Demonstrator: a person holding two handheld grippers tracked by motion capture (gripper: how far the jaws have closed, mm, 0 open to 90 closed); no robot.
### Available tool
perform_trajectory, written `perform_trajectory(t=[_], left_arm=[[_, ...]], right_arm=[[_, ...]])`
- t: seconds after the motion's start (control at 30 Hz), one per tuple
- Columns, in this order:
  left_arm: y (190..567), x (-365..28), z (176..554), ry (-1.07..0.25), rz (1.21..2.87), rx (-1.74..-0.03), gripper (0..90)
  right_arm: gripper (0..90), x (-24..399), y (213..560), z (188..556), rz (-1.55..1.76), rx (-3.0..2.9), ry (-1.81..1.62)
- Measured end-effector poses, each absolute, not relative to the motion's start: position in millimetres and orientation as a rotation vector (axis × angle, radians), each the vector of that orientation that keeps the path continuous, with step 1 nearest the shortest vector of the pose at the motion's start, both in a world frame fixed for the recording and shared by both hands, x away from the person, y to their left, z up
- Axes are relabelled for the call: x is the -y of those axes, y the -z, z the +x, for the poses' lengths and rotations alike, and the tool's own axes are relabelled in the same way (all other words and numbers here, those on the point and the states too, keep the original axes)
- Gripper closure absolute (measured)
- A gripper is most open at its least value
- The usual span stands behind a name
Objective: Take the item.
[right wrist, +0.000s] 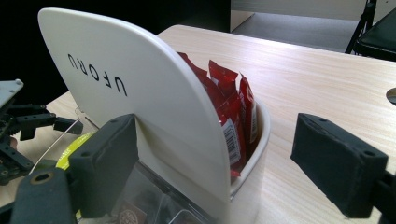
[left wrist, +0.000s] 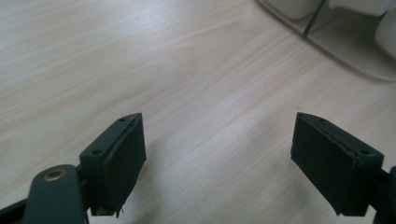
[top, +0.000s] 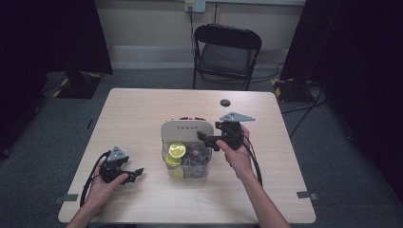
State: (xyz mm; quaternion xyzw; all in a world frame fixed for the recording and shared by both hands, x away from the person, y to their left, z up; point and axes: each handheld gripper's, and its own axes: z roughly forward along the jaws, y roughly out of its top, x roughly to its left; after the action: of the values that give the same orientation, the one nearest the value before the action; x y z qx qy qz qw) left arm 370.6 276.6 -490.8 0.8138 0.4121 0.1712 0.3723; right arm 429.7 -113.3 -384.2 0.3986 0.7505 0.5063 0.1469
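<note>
While the right hand-held gripper (top: 207,137) stands wide around the white lid (right wrist: 140,93) of the snack box (top: 186,164) mid-desk (top: 142,109), it should close squarely; the left hand-held gripper (top: 138,172) waits wide and empty beside it.

Table (top: 142,109): organiser box (top: 186,151) stands near the centre, a little toward the near edge. Its upright back panel (top: 186,131) sits at the far side; packets (right wrist: 229,107) stand in a compartment behind that panel, on its far side. Round tins (top: 176,152) lie in the near-left compartment; small items (top: 196,156) lie in the near-right one.

Right gripper (top: 208,137) is just right of the box, jaws reaching left over its right edge beside the panel. Left gripper (top: 135,173) rests on the table near the near-left corner, well apart from the box, pointing right.

Cable hole (top: 225,102) lies far of the box, toward the right. Folding chair (top: 225,52) stands beyond the far edge.
</note>
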Motion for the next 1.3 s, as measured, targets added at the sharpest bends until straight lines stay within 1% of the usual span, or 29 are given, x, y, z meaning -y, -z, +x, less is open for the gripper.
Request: perform_trajectory(t=[0.17, 0.23, 0.33, 0.53, 0.63, 0.73, 0.8, 0.93, 1.07, 1.13, 1.3], left_arm=[[485, -274, 368, -0.427, 2.062, -1.026, 18.3], [482, -272, 366, -0.453, 2.066, -1.027, 19.3], [476, -272, 364, -0.423, 2.030, -1.021, 20.5], [461, -270, 357, -0.451, 1.962, -0.982, 21.6], [454, -267, 355, -0.437, 1.938, -0.964, 22.6], [447, -263, 353, -0.442, 1.939, -0.938, 23.5], [443, -261, 352, -0.420, 1.919, -0.923, 24.8], [434, -255, 351, -0.398, 1.929, -0.892, 24.8], [422, -251, 350, -0.407, 1.926, -0.858, 24.9], [417, -248, 351, -0.400, 1.918, -0.838, 27.4], [403, -235, 353, -0.404, 1.917, -0.776, 28.8]], right_arm=[[13.8, 113, 384, 430, 1.141, -2.165, -1.451], [13.7, 113, 384, 431, 1.142, -2.167, -1.450], [13.7, 113, 383, 431, 1.143, -2.169, -1.450], [14.2, 113, 382, 429, 1.142, -2.164, -1.444], [14.4, 113, 382, 429, 1.140, -2.162, -1.441], [14.0, 114, 382, 430, 1.146, -2.160, -1.447], [14.0, 114, 382, 430, 1.146, -2.162, -1.451], [14.0, 114, 382, 430, 1.145, -2.166, -1.448], [14.0, 114, 382, 430, 1.143, -2.164, -1.442], [14.0, 114, 382, 430, 1.137, -2.165, -1.438], [14.0, 113, 383, 430, 1.134, -2.166, -1.442]])
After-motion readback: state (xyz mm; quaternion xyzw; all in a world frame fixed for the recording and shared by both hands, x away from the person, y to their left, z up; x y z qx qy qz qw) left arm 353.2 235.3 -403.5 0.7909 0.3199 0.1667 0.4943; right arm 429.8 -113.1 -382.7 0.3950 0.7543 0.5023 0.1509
